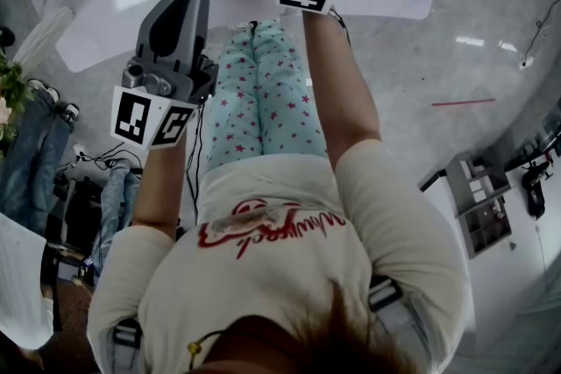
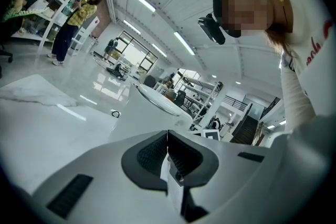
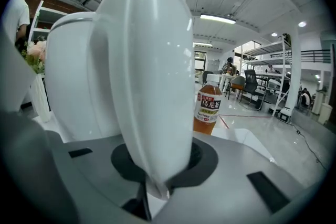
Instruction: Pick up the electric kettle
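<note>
the right gripper (image 3: 157, 168) pinches the stiff, glossy, likely slippery handle (image 3: 149, 60) rising at twelve o'clock, the electric kettle (image 3: 73, 81) probably bottom-heavy; the left gripper (image 2: 168, 157) has its jaws pressed together, empty.

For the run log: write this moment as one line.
phase: grasp | right gripper: shut on kettle handle | left gripper: shut, empty | tea bottle: upright behind handle

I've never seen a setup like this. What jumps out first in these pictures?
The glossy white plastic electric kettle fills the right gripper view, its broad handle clamped in the right gripper. Just behind stands an amber bottle of tea with a pale label. The left gripper, jaws together and empty, shows at the head view's left.
</note>
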The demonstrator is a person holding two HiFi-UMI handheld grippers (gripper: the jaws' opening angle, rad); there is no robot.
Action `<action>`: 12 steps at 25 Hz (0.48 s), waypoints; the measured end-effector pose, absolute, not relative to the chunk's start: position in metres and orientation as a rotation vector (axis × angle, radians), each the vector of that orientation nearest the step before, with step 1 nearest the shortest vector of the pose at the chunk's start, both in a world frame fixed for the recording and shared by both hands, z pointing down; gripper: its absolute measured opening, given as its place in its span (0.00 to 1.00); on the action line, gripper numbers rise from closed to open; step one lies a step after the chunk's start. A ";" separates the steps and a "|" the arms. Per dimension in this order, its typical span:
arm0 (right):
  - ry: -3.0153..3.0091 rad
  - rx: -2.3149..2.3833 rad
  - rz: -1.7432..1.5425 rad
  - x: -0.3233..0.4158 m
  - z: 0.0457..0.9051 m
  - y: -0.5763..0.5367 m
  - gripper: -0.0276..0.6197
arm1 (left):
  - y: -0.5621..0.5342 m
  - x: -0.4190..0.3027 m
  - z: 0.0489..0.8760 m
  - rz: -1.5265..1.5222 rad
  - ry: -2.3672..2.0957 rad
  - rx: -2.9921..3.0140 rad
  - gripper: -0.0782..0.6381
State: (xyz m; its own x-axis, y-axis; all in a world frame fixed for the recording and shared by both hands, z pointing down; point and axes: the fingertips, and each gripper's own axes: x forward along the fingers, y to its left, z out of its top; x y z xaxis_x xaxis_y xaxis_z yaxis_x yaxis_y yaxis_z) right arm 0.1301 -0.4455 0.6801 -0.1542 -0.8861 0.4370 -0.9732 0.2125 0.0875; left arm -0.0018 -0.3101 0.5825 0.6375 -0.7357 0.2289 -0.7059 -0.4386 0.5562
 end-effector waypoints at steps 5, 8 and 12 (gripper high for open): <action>-2.120 1.740 0.294 0.131 0.679 -0.446 0.13 | -0.305 -0.003 0.585 -0.057 -1.121 2.225 0.13; -2.121 1.796 0.301 0.136 0.676 -0.447 0.11 | -0.301 -0.004 0.587 -0.051 -1.128 2.218 0.13; -2.122 1.813 0.289 0.142 0.672 -0.451 0.11 | -0.301 -0.007 0.586 -0.050 -1.138 2.212 0.13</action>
State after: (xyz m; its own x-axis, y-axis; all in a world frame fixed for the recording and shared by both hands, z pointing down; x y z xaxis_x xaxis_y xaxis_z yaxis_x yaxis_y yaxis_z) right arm 0.1424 -0.4506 0.6721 -0.1326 -0.9161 0.3784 -0.9839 0.1677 0.0612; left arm -0.0066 -0.3012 0.5862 0.6242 -0.7416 0.2458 -0.7171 -0.4190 0.5569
